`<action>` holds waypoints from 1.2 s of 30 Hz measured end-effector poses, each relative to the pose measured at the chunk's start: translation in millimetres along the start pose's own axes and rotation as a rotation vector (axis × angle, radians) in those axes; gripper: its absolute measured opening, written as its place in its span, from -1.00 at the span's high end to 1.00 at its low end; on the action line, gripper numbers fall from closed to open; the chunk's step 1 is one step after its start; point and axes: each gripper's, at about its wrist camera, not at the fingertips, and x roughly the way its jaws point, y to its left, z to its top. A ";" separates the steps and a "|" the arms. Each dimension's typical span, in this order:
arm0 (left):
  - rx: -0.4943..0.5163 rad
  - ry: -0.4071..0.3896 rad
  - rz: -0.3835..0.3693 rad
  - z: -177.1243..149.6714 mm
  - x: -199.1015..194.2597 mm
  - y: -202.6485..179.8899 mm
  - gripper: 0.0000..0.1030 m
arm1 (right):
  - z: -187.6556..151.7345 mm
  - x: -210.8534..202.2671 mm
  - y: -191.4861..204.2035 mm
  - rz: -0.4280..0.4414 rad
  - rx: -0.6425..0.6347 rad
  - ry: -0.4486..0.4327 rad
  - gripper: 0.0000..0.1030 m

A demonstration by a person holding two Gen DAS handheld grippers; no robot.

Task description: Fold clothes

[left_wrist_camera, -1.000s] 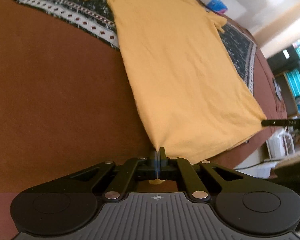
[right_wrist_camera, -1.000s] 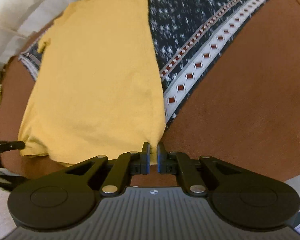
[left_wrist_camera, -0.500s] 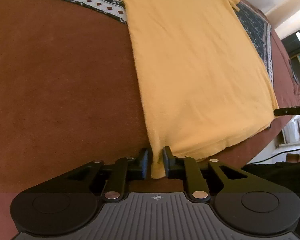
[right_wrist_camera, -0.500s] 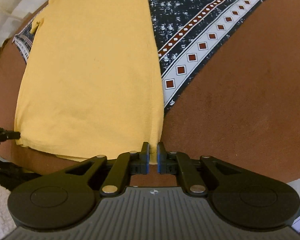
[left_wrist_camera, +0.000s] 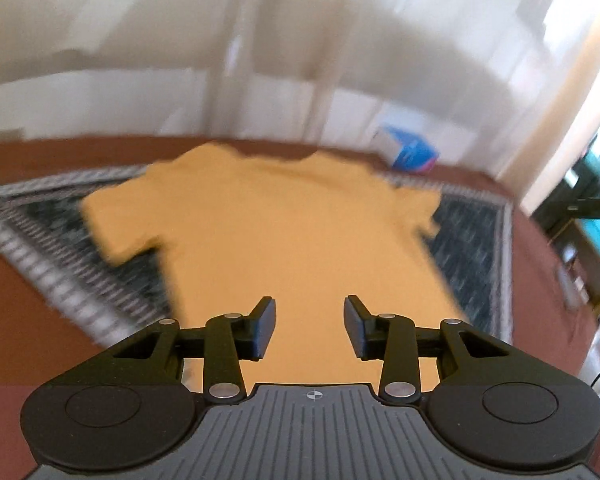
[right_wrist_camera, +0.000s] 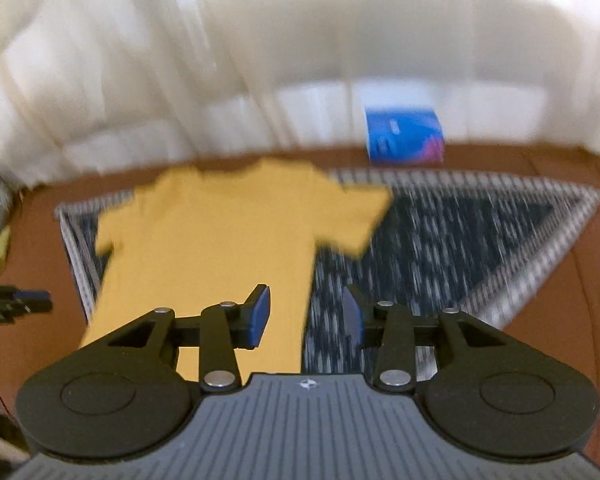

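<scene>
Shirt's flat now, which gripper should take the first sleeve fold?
Either, probably; slight edge to the right gripper: open, empty, over the yellow T-shirt's side edge below one sleeve. The left gripper, open too, sits mid-body.

A: From where does the left wrist view look?
B: Above the near hem of the yellow T-shirt [left_wrist_camera: 300,248], tilted down, facing the curtains [left_wrist_camera: 180,40].
A: The right wrist view?
B: Likewise, further right; both share the shirt, patterned cloth [right_wrist_camera: 460,248] and blue box [right_wrist_camera: 404,136].
</scene>
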 end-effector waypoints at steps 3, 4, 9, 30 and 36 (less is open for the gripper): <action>0.037 -0.018 -0.021 21.0 43.3 -43.3 -0.08 | 30.7 34.7 -22.6 0.013 -0.015 -0.027 0.12; 0.059 -0.021 -0.018 26.9 59.9 -59.6 -0.09 | 37.9 51.1 -32.2 0.019 -0.013 -0.025 0.12; 0.136 -0.019 0.023 55.9 157.1 -126.7 -0.13 | 60.3 128.4 -82.0 0.051 0.015 0.010 0.12; 0.448 0.107 0.205 44.5 309.7 -189.8 -0.16 | 48.9 232.3 -149.3 0.195 0.169 0.128 0.15; 0.359 0.092 0.214 53.0 308.9 -177.2 0.78 | 53.0 228.7 -144.1 0.230 0.171 0.151 0.92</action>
